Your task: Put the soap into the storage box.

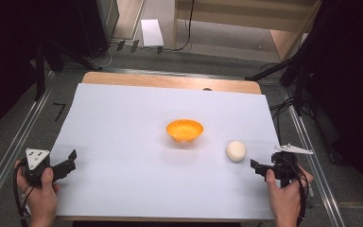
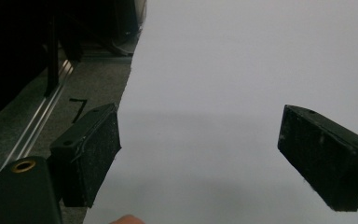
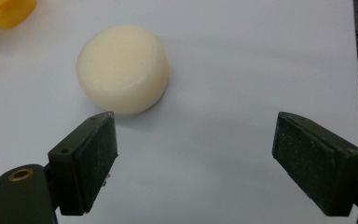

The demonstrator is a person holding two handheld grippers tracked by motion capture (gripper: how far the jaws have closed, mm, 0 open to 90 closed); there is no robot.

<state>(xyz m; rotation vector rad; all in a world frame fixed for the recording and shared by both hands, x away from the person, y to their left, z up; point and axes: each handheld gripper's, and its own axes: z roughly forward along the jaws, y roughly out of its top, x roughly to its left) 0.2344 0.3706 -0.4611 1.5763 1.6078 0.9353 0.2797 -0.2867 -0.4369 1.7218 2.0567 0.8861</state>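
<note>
Soap bar [image 3: 122,69], round and cream, is lying on the white worktop [image 1: 123,123] at upper left of the right gripper view, just ahead of our released right tongs [image 3: 193,158]. Our left tongs [image 2: 200,154], also gaping, are waiting well apart.

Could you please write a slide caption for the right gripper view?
Open right tool faces a cream round bun on the white sheet, not yet touching it.

Cream, round, flattened puck [image 3: 122,69] lying flat on white sheet [image 1: 123,142], just right of upright orange bowl [image 1: 185,130], apart.
</note>
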